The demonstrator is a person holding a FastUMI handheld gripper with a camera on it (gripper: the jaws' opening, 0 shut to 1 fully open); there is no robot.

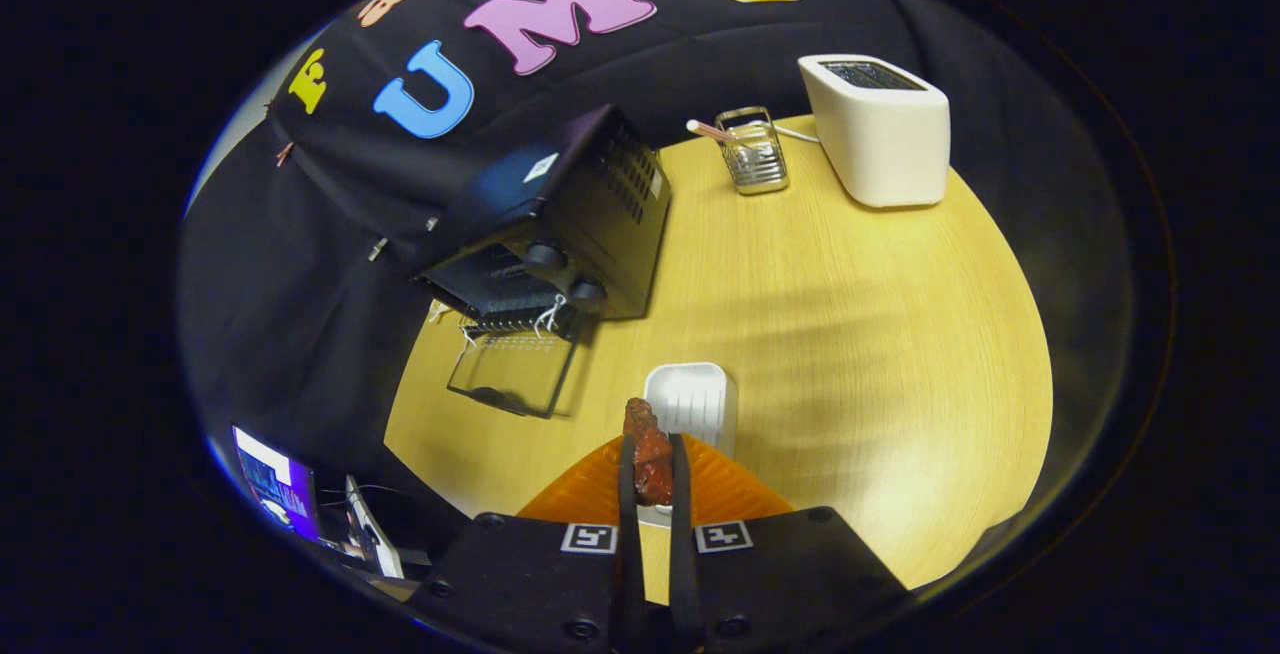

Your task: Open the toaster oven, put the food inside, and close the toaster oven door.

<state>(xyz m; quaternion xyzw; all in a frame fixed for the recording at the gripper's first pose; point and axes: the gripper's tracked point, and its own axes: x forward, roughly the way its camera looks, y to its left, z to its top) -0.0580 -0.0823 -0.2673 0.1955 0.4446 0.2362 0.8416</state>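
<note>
My gripper (652, 456) is shut on a reddish-brown piece of food (648, 452), held up between both fingers above the wooden table (850, 334). Just beyond the fingertips stands a small white ribbed tray (692, 402). Farther ahead and to the left sits the black toaster oven (560, 224), with its glass door (515, 372) folded down flat onto the table and the wire rack showing in the open mouth. Two knobs (565, 272) sit on its front panel.
A white pop-up toaster (880, 129) stands at the far right of the table. Beside it is a wire holder (752, 152) with a stick poking out. A screen (275, 484) glows off the table's near left edge.
</note>
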